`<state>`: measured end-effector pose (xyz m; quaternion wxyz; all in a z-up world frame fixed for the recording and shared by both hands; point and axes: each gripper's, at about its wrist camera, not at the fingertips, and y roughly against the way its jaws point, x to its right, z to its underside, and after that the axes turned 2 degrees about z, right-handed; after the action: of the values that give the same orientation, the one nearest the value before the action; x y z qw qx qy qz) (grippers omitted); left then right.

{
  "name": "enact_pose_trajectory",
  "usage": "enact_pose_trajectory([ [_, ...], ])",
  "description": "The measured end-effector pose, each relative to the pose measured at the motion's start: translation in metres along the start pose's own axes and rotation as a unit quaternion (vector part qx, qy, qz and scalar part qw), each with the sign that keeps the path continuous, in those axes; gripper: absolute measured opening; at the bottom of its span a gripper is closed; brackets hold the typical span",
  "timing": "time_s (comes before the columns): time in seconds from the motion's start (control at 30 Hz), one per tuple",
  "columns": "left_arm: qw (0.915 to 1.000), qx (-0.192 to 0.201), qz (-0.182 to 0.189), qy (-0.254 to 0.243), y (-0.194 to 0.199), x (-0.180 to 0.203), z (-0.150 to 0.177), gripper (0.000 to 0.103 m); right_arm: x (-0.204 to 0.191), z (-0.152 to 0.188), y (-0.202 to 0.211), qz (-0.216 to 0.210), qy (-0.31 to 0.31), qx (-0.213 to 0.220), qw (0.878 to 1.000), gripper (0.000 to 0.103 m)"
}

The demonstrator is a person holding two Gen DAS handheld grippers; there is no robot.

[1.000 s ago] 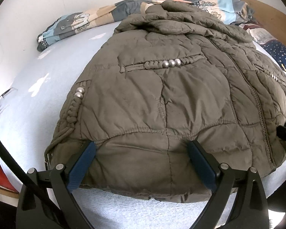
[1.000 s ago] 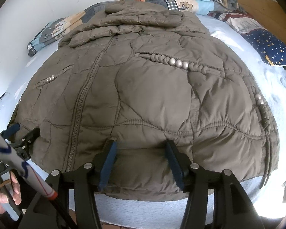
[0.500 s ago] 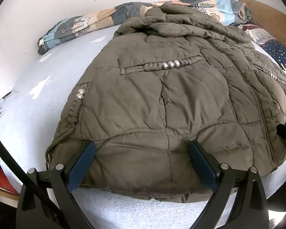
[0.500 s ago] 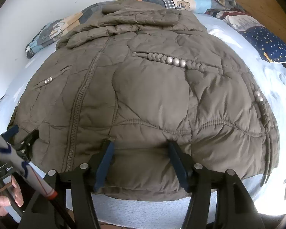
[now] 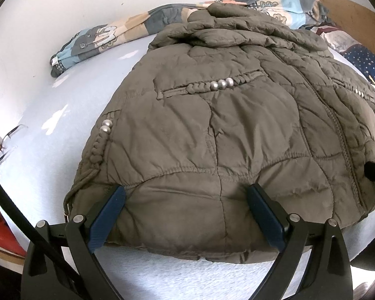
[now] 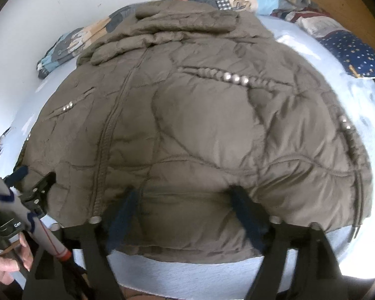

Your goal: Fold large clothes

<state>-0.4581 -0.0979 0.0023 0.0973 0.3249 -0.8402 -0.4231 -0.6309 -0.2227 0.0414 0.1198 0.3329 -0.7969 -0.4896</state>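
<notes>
- Olive-brown quilted padded jacket (image 5: 212, 135) with braided trim and silver beads: lies spread front-up across the middle of the bed, hem at the near edge, collar bunched at the far end, central zip closed.
- Bed with pale blue sheet (image 5: 70, 95): carries the jacket; bare sheet shows to the left and along the near edge.
- Patchwork cartoon-print quilt (image 5: 100, 37): bunched along the far side against the white wall.
- Navy star-print pillow (image 6: 350, 52): far right, beside a wooden headboard (image 6: 342, 7).
- Left hand-held gripper (image 5: 187, 215): blue-padded fingers spread wide, straddling the jacket's near hem on its left half; whether the pads touch the fabric cannot be told.
- Right hand-held gripper (image 6: 185, 212): jaws have just been opening and stand wide apart, with the near hem on the jacket's right half between them, not pinched; view blurred.
- Person's hand (image 6: 7, 260): near left in the right wrist view, holding the left gripper's handle.
</notes>
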Motion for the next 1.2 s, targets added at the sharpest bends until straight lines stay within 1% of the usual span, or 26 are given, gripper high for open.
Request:
enact_pose_trajectory([
  [0.07,1.0000,-0.004,-0.004,-0.002,0.000,0.001,-0.001,0.098,-0.005,-0.001,-0.001,0.009,0.013,-0.005,1.000,0.089],
  [0.13,0.9999,-0.012,-0.010,-0.001,-0.001,0.003,-0.004,0.098,-0.006,-0.003,-0.002,0.008,0.012,-0.009,1.000,0.090],
  [0.23,0.9996,-0.025,-0.015,0.003,-0.004,0.004,-0.008,0.098,-0.003,-0.008,0.002,-0.009,0.005,-0.019,1.000,0.090],
  [0.3,0.9997,-0.021,-0.013,0.005,-0.005,0.003,-0.008,0.099,0.005,-0.012,0.008,-0.033,-0.016,-0.016,0.999,0.091],
  [0.4,1.0000,0.006,-0.007,-0.002,0.000,0.002,0.001,0.099,0.026,-0.014,0.024,-0.066,-0.068,0.002,0.996,0.091],
  [0.43,0.9999,0.006,-0.007,-0.008,0.002,0.002,0.002,0.099,0.035,-0.013,0.030,-0.073,-0.083,0.012,0.994,0.091],
  [0.5,0.9998,-0.010,0.001,-0.018,0.004,0.000,-0.003,0.099,0.052,-0.011,0.041,-0.083,-0.108,0.034,0.990,0.091],
  [0.57,0.9994,-0.026,0.015,-0.019,0.005,-0.004,-0.007,0.099,0.072,-0.008,0.050,-0.073,-0.139,0.053,0.986,0.091],
  [0.63,0.9987,-0.030,0.040,-0.004,0.013,-0.013,-0.010,0.099,0.094,-0.004,0.060,-0.062,-0.176,0.072,0.980,0.091],
  [0.73,0.9983,-0.007,0.057,0.012,0.033,-0.028,-0.013,0.099,0.128,0.004,0.074,-0.035,-0.233,0.097,0.967,0.091],
  [0.8,0.9972,0.011,0.064,0.039,0.047,-0.048,-0.015,0.099,0.147,0.008,0.081,-0.023,-0.266,0.106,0.958,0.091],
  [0.83,0.9960,0.016,0.063,0.060,0.053,-0.062,-0.015,0.099,0.156,0.011,0.085,-0.012,-0.283,0.110,0.953,0.091],
  [0.9,0.9910,0.016,0.070,0.113,0.057,-0.092,-0.009,0.099,0.172,0.016,0.089,0.004,-0.313,0.112,0.943,0.091],
  [0.97,0.9821,0.001,0.078,0.171,0.052,-0.123,0.001,0.099,0.186,0.017,0.089,0.010,-0.332,0.104,0.937,0.091],
  [1.0,0.9766,-0.008,0.087,0.197,0.047,-0.136,0.004,0.099,0.195,0.019,0.087,0.011,-0.350,0.100,0.932,0.091],
  [1.03,0.9691,-0.016,0.100,0.225,0.041,-0.149,0.008,0.097,0.200,0.021,0.086,0.007,-0.361,0.098,0.927,0.091],
  [1.07,0.9625,-0.023,0.110,0.247,0.036,-0.158,0.011,0.091,0.207,0.022,0.084,-0.001,-0.374,0.094,0.923,0.091],
  [1.13,0.9530,-0.036,0.126,0.273,0.026,-0.166,0.017,0.088,0.216,0.028,0.080,-0.016,-0.394,0.089,0.915,0.090],
  [1.2,0.9485,-0.042,0.137,0.283,0.020,-0.167,0.020,0.087,0.220,0.032,0.073,-0.029,-0.410,0.082,0.908,0.083],
])
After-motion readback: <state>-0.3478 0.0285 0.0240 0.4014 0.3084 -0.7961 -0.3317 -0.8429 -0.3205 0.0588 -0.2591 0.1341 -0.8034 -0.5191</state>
